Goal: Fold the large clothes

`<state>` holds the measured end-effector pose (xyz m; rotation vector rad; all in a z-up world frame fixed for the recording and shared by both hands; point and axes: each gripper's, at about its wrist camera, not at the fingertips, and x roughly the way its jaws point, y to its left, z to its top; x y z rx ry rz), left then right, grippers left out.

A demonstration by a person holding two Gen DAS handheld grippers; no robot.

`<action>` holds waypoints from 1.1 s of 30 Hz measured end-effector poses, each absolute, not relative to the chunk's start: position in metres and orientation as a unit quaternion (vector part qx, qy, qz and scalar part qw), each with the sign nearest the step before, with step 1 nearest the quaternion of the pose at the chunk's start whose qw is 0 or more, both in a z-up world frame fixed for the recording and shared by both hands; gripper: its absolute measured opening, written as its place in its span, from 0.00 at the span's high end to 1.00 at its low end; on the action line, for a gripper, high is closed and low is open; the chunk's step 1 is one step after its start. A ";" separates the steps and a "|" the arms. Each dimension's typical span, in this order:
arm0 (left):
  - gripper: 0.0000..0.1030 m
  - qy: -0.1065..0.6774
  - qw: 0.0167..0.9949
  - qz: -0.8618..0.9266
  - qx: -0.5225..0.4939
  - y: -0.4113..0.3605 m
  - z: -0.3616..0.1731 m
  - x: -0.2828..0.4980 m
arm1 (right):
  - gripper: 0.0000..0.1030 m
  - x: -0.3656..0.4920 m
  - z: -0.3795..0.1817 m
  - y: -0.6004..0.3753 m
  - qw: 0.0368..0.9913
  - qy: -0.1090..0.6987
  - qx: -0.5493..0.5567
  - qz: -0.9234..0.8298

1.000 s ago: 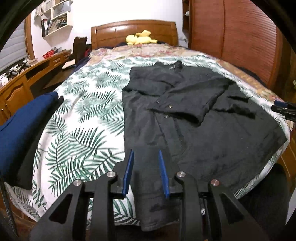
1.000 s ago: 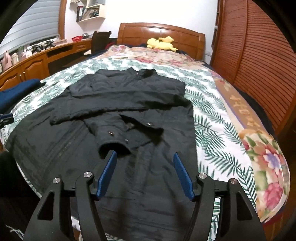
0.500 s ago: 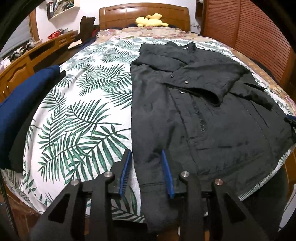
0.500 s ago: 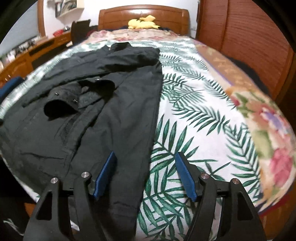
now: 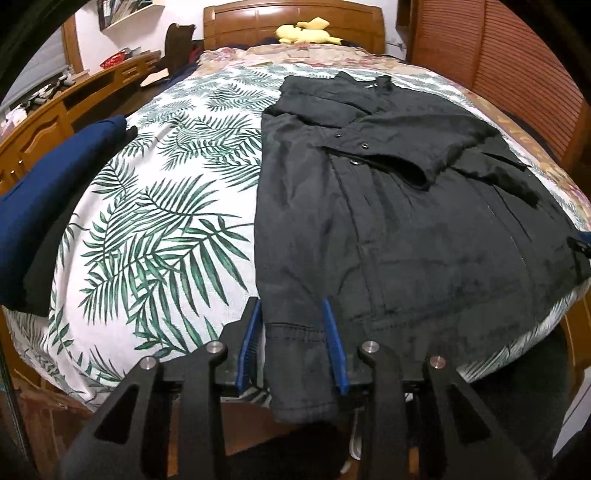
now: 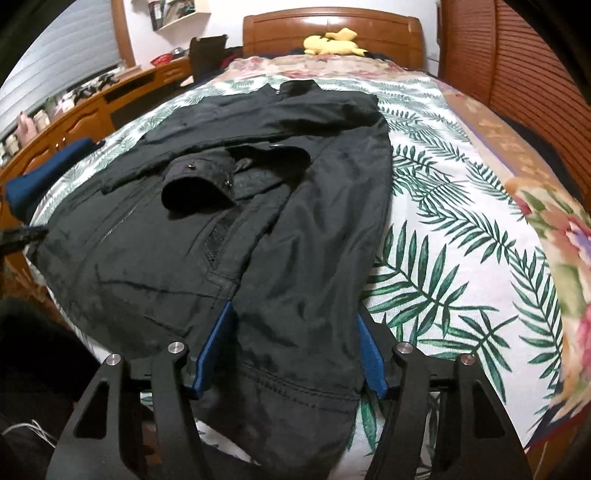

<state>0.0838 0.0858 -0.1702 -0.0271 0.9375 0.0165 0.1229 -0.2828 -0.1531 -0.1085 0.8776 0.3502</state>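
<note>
A large black jacket (image 5: 399, 206) lies flat on the bed, collar toward the headboard, both sleeves folded across its chest. It also shows in the right wrist view (image 6: 258, 221). My left gripper (image 5: 291, 314) is open, its blue pads either side of the jacket's bottom left hem corner, which hangs over the bed's foot edge. My right gripper (image 6: 291, 321) is open wide, straddling the bottom right hem corner. Neither has closed on the cloth.
The bed has a palm-leaf sheet (image 5: 166, 206) and a floral cover (image 6: 554, 206) at the right. A folded navy garment (image 5: 48, 184) lies at the bed's left edge. A yellow plush toy (image 5: 306, 33) sits by the wooden headboard. A wooden desk (image 5: 74, 99) runs along the left; slatted wardrobe doors (image 6: 517, 55) stand at the right.
Both grippers have dropped toward the foot of the bed and moved outward, left to the jacket's left hem corner, right to its right hem corner. Both stay open.
</note>
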 end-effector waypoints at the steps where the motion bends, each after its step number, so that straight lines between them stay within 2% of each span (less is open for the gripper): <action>1: 0.68 0.450 0.893 0.001 -0.014 0.087 -0.171 0.084 | 0.37 0.123 -0.154 -0.283 0.889 0.424 -0.049 0.164; 15: 0.67 0.442 0.892 -0.098 0.010 0.101 -0.172 0.090 | 0.38 0.128 -0.152 -0.271 0.867 0.486 -0.067 0.085; 27: 0.66 0.457 0.880 -0.127 0.033 0.102 -0.169 0.085 | 0.41 0.122 -0.149 -0.263 0.859 0.507 -0.059 0.053; 30: 0.66 0.455 0.882 -0.120 0.026 0.103 -0.171 0.078 | 0.59 0.115 -0.150 -0.263 0.863 0.500 -0.042 0.066; 33: 0.66 0.458 0.881 -0.115 0.010 0.102 -0.173 0.071 | 0.63 0.111 -0.148 -0.264 0.871 0.484 -0.023 0.077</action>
